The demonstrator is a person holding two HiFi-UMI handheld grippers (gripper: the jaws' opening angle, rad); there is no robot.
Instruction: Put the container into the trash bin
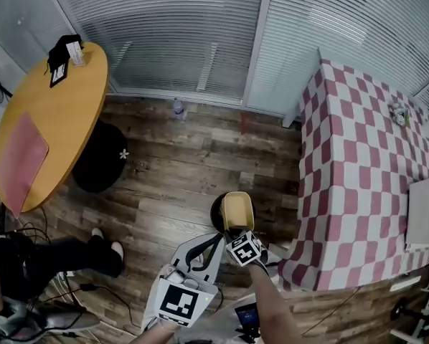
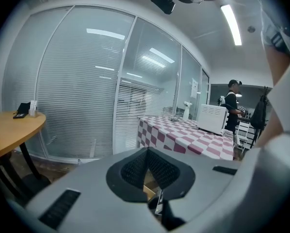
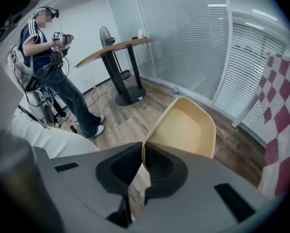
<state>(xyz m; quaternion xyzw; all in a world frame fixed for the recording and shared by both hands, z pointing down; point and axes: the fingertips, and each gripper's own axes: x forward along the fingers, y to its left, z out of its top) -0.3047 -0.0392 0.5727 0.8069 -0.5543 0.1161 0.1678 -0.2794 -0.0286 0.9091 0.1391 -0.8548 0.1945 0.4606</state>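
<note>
A pale yellow, tray-like container (image 1: 237,210) hangs over the wooden floor with my right gripper (image 1: 238,229) shut on its near rim. In the right gripper view the rim is pinched between the jaws (image 3: 142,149) and the container (image 3: 186,127) tilts away from me, open side up and empty. A black round trash bin (image 1: 217,219) stands on the floor directly under it, mostly hidden by the container. My left gripper (image 1: 214,240) is just left of the right one. In the left gripper view its jaws (image 2: 147,152) meet with nothing between them.
A table with a red-and-white checked cloth (image 1: 358,163) stands close on the right. A round wooden table (image 1: 49,113) with a black base (image 1: 100,158) is at the left. A person's legs (image 1: 64,255) and cables lie at the lower left. Blinds line the far wall.
</note>
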